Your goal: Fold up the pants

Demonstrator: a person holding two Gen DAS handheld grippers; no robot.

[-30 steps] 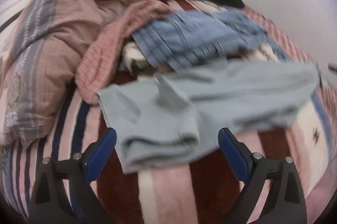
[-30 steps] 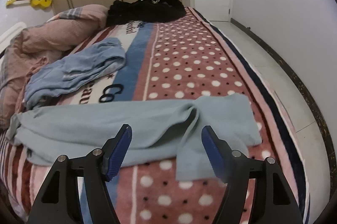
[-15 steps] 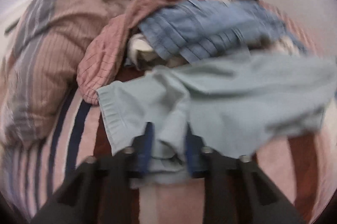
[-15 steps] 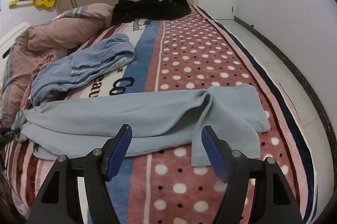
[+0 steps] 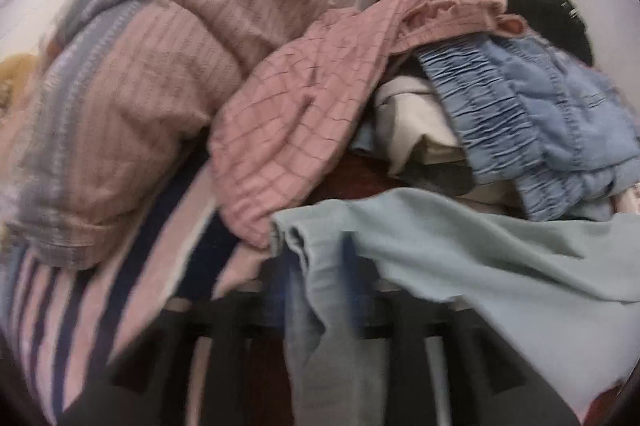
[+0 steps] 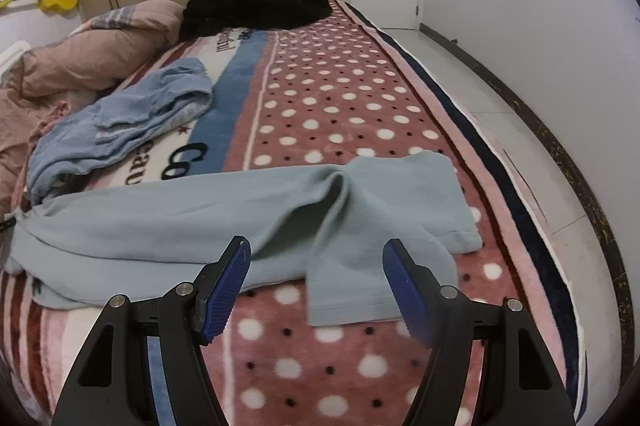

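Right wrist view first: we find the pants (image 6: 240,222) spread crosswise on the blanket (image 6: 344,98), waistband end toward 9 o'clock, the two leg ends toward 3 and 5 o'clock, one leg splayed away from the other. We judge the fold barely begun: the legs are not yet stacked, the cloth is wrinkled at the crotch, and no lengthwise or crosswise fold shows. The right gripper (image 6: 316,286) hangs over the near leg with its jaws apart and nothing between them. In the left wrist view, blurred, the left gripper (image 5: 320,266) has a fold of the waistband end of the pants (image 5: 480,254) between its blue pads; its jaws have just been opening, after a tighter pinch, and whether they press the cloth now we cannot tell. Remaining work, in our judgement: straighten the waistband, lay leg on leg, smooth, then fold across. Surroundings: a pink checked garment (image 5: 304,114) lies touching the waistband corner at 11 o'clock; blue jeans (image 5: 532,122) sit just beyond at 1 o'clock, on a pile of other clothes; a heaped quilt (image 5: 132,74) fills 10 o'clock. A black garment (image 6: 256,6) lies far up the bed, well apart. The pink garment and jeans crowd the waistband end and may snag.
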